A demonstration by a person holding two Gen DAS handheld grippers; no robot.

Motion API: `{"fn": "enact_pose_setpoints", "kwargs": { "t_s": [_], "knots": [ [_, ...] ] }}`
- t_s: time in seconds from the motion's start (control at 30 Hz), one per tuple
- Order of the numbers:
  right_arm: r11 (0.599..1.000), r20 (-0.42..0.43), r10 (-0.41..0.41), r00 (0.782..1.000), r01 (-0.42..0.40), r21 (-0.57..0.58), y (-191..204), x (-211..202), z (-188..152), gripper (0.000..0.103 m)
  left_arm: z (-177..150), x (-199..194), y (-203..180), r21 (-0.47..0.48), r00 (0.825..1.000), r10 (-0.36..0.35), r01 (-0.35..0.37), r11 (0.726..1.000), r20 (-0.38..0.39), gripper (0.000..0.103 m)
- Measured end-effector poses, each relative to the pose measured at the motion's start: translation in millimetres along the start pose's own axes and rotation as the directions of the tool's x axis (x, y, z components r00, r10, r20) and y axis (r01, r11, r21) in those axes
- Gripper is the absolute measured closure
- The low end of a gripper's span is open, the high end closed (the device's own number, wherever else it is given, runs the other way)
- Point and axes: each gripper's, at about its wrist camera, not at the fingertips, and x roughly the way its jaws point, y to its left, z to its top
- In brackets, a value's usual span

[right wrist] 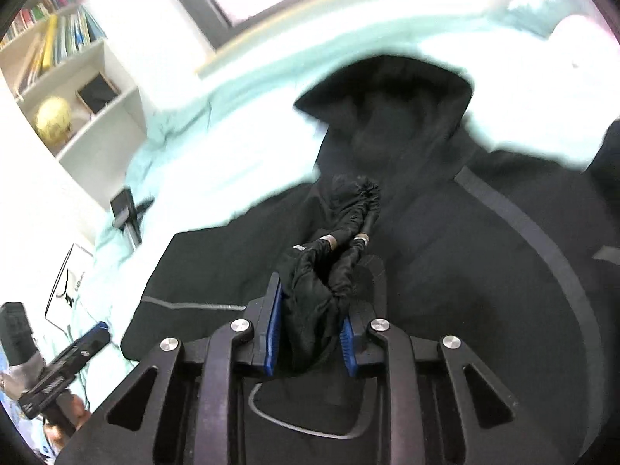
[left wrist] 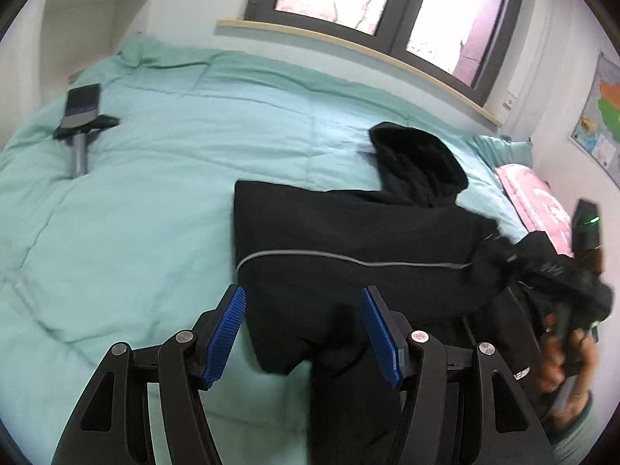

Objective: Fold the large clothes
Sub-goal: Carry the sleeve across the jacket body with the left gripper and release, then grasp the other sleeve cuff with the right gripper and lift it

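1. Across the bed (left wrist: 162, 178), a pale green quilt covered the whole surface, and a black hooded jacket (left wrist: 348, 232) lay flat on its right half.
2. At the far left of the left wrist view, a white shelf unit (left wrist: 93, 11) stood against the wall, and a phone on a small stand (left wrist: 82, 110) lay on the quilt well apart from the jacket.
3. The left gripper (left wrist: 302, 333) hovered just above the jacket's lower edge with its jaws spread wide; nothing sat between the blue pads (left wrist: 224, 333).
4. A thin grey stripe (left wrist: 348, 257) ran across the jacket's body, and the hood (left wrist: 418, 162) pointed toward the window (left wrist: 387, 0).
5. Further right, a pink pillow (left wrist: 538, 201) rested near the wall, beside a map poster (left wrist: 600, 116).
6. At the right edge of that view, the person's hand (left wrist: 562, 364) gripped the other tool, with a bunch of black fabric lifted at it.
7. From the right wrist view, the right gripper (right wrist: 310, 333) had its jaws pinching a gathered wad of the jacket's sleeve (right wrist: 329, 271), whose cuff end (right wrist: 358, 193) stuck out ahead over the jacket.
8. A bookshelf (right wrist: 69, 77) with a yellow globe (right wrist: 52, 118) showed at that view's left; much of this frame was blurred.
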Motion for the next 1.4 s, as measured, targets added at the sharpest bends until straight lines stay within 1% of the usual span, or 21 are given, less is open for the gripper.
{"fn": "enact_pose_setpoints", "kwargs": {
  "t_s": [0.03,0.1,0.17,0.3,0.43,0.5,0.53,0.57,0.7,0.77,0.83,0.87,0.9,0.93,1.0,1.03,1.1,1.13,1.17,1.23,1.4],
  "knots": [
    [1.0,0.016,-0.016,1.0,0.016,-0.006,-3,-8,5,0.074,3,5,-10,0.017,1.0,-0.001,0.001,1.0,-0.007,0.04],
    [0.993,0.077,-0.106,0.991,0.109,-0.035,-28,-39,20,0.074,8,18,-33,0.063,1.0,-0.02,0.021,0.998,-0.022,0.04],
    [0.984,0.102,-0.165,0.981,0.17,-0.044,-50,-56,27,0.074,9,31,-54,0.098,0.998,-0.033,0.037,0.994,-0.045,0.04],
    [0.949,0.116,-0.307,0.945,0.313,-0.033,-114,-73,29,0.074,3,70,-102,0.189,0.994,-0.014,0.034,0.981,-0.108,0.039],
    [0.942,-0.006,-0.335,0.942,0.335,0.0,-167,-51,11,0.073,-18,121,-134,0.267,0.978,0.06,-0.005,0.964,-0.198,0.04],
    [0.936,-0.094,-0.351,0.932,0.352,-0.003,-189,-24,-13,0.073,-29,147,-137,0.299,0.96,0.151,-0.077,0.951,-0.234,0.039],
    [0.933,-0.122,-0.358,0.926,0.36,-0.004,-195,-14,-21,0.073,-33,158,-135,0.297,0.952,0.173,-0.095,0.95,-0.251,0.039],
    [0.928,-0.15,-0.368,0.918,0.371,-0.009,-201,-5,-29,0.071,-33,161,-133,0.289,0.952,0.173,-0.097,0.953,-0.251,0.038],
    [0.931,-0.158,-0.364,0.918,0.362,-0.043,-200,-15,-35,0.063,-24,153,-130,0.266,0.952,0.15,-0.077,0.961,-0.265,0.038],
    [0.924,-0.102,-0.381,0.919,0.377,-0.059,-186,-40,-28,0.059,-15,135,-129,0.251,0.967,0.087,-0.025,0.968,-0.238,0.038],
    [0.925,-0.001,-0.371,0.929,0.37,-0.084,-162,-66,-18,0.048,-5,114,-134,0.216,0.981,-0.002,0.045,0.975,-0.195,0.038],
    [0.931,0.029,-0.349,0.937,0.351,-0.099,-148,-70,-15,0.037,0,107,-136,0.201,0.986,-0.019,0.053,0.978,-0.167,0.038],
    [0.935,0.039,-0.334,0.942,0.336,-0.113,-139,-70,-13,0.03,4,105,-138,0.192,0.988,-0.016,0.045,0.98,-0.154,0.037],
    [0.94,0.036,-0.303,0.952,0.304,-0.153,-120,-63,-9,0.03,7,108,-141,0.19,0.988,-0.01,0.04,0.981,-0.156,0.037],
    [0.94,-0.006,-0.282,0.959,0.275,-0.201,-103,-41,-8,0.03,5,130,-146,0.202,0.979,0.007,0.035,0.979,-0.203,0.036],
    [0.932,-0.039,-0.298,0.954,0.282,-0.226,-97,-24,-11,0.03,2,144,-148,0.199,0.973,0.028,0.018,0.98,-0.228,0.036],
    [0.912,-0.16,-0.36,0.919,0.31,-0.27,-98,27,-30,0.035,-17,171,-143,0.189,0.955,0.069,-0.014,0.982,-0.287,0.036],
    [0.908,-0.205,-0.377,0.903,0.317,-0.273,-100,46,-37,0.035,-26,177,-142,0.207,0.959,0.084,-0.027,0.978,-0.272,0.036],
    [0.909,-0.219,-0.383,0.898,0.322,-0.266,-109,64,-49,0.035,-31,177,-145,0.238,0.966,0.099,-0.041,0.97,-0.237,0.035],
    [0.911,-0.146,-0.365,0.92,0.319,-0.262,-110,60,-57,0.034,-36,178,-149,0.258,0.967,0.125,-0.065,0.964,-0.22,0.035],
    [0.907,-0.086,-0.362,0.928,0.33,-0.264,-107,55,-63,0.034,-43,181,-150,0.28,0.972,0.141,-0.085,0.956,-0.186,0.032]
  ]
}}
